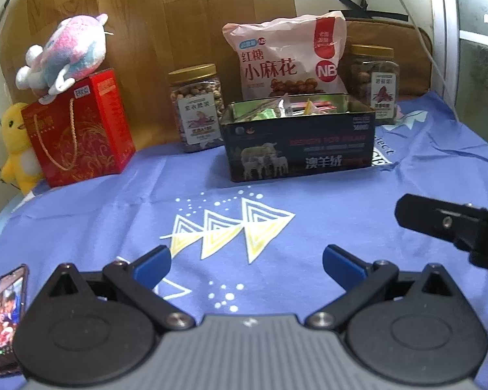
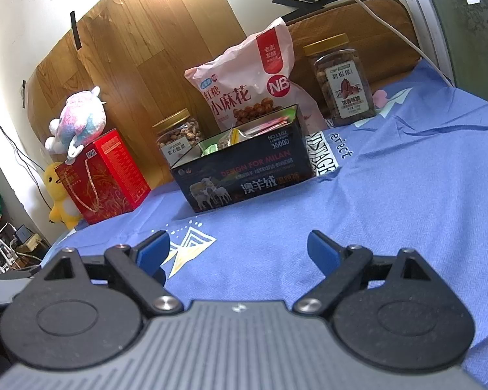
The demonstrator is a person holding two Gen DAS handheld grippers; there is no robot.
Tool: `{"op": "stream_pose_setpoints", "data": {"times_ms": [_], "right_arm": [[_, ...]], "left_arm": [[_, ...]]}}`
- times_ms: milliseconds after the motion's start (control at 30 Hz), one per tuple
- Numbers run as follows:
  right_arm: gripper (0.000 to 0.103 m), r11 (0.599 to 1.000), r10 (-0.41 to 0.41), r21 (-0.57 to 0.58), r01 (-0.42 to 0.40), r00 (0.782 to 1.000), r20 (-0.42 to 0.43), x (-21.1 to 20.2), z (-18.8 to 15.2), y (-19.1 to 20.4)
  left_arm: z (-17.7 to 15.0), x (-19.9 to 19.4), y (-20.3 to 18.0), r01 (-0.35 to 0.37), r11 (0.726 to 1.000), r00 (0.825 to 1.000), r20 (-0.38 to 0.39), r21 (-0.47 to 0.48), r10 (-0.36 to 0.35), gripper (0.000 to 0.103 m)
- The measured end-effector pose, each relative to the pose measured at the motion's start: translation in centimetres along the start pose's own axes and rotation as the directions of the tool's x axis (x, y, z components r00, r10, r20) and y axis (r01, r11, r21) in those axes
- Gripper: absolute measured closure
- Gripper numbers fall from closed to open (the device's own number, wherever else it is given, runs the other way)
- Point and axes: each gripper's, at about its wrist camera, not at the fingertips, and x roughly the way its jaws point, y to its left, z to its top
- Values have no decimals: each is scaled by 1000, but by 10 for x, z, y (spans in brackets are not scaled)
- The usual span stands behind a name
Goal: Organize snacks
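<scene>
Blue cloth | tin hides bag base | both fingers spread, empty

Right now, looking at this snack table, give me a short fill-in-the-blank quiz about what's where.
1. The pink plush toy sits on top of the ____ gift box.
2. The small wrapped snacks lie inside the open dark ____.
3. The pink snack bag stands directly ____ that container.
4. Both the left gripper and the right gripper have their jaws ____ with nothing between them.

Missing words: red; tin; behind; open
</scene>
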Motion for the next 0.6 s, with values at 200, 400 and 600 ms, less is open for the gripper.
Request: {"op": "stream_pose_setpoints", "data": {"times_ms": [200,400,600], "right_arm": [[10,1000,2,-3,-2,1000,-2,0,0,-1],[10,1000,1,2,-1,1000,-2,0,-1,-1],[10,1000,2,1,-2,1000,-4,0,-1,-1]], "left_arm": [[0,2,0,-6,1000,1000,-10,6,6,0],[-2,4,-2,-6,1000,1000,-31,11,6,0],[-2,5,-2,6,1000,999,-51,2,-6,0]]}}
